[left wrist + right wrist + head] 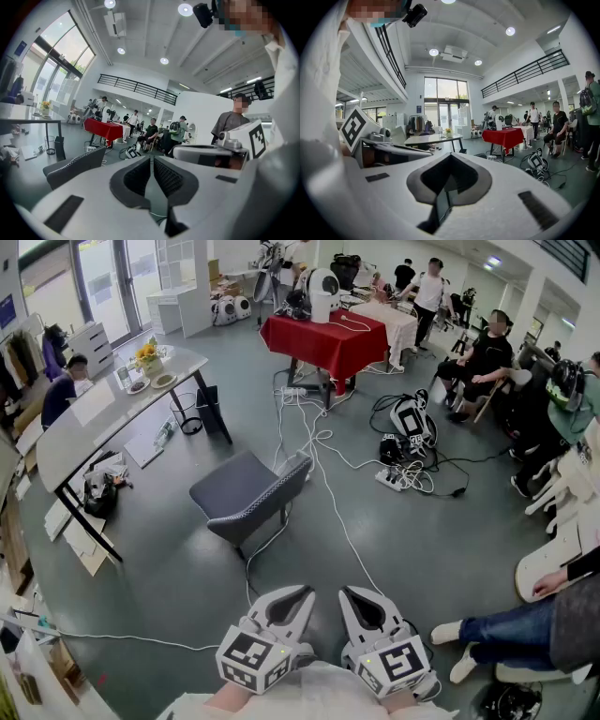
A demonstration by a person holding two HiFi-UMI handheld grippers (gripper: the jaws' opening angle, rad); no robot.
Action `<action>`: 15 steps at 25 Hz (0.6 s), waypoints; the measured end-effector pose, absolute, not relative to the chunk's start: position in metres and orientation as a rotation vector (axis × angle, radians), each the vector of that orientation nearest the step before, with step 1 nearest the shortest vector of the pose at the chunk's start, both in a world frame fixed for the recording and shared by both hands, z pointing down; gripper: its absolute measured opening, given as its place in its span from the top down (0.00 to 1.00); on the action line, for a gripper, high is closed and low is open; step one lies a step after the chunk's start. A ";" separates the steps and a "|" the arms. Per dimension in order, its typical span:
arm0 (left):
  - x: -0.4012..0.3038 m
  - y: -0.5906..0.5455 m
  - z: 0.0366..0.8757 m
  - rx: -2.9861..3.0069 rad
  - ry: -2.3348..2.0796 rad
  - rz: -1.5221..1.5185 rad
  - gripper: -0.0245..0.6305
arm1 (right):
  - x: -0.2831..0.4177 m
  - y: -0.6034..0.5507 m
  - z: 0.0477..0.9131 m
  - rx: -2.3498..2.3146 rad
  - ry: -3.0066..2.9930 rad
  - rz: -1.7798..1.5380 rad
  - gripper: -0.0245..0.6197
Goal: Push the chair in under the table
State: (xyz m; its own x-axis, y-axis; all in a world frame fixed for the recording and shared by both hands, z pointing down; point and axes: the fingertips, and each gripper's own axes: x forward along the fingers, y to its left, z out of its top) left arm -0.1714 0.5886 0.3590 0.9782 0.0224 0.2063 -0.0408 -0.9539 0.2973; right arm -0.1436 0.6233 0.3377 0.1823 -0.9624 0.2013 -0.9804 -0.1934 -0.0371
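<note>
At eleven o'clock, well apart from my grippers: grey chair [246, 491], clear of white table [89, 423] at ten o'clock. Probably light and stiff, legs unseen; push at backrest. My left gripper [294, 593] nearly closed, right gripper [356, 595] closed, both empty.

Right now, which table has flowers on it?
The pale table at the left, by the grey chair, bears the yellow flowers; the red-clothed table has none.

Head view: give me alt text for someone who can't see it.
A grey chair stands out on the floor, well away from the long white table at the left, cables trailing past it. The left gripper and right gripper are held low in the foreground, empty, pointing toward the chair.
</note>
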 end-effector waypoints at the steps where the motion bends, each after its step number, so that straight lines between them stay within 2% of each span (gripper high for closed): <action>1: -0.171 0.587 0.360 2.820 -0.015 0.298 0.91 | -0.143 0.622 0.339 2.336 -1.928 0.273 0.96; 15: -0.160 0.579 0.363 2.807 0.020 0.301 0.91 | -0.137 0.611 0.337 2.349 -1.947 0.248 0.96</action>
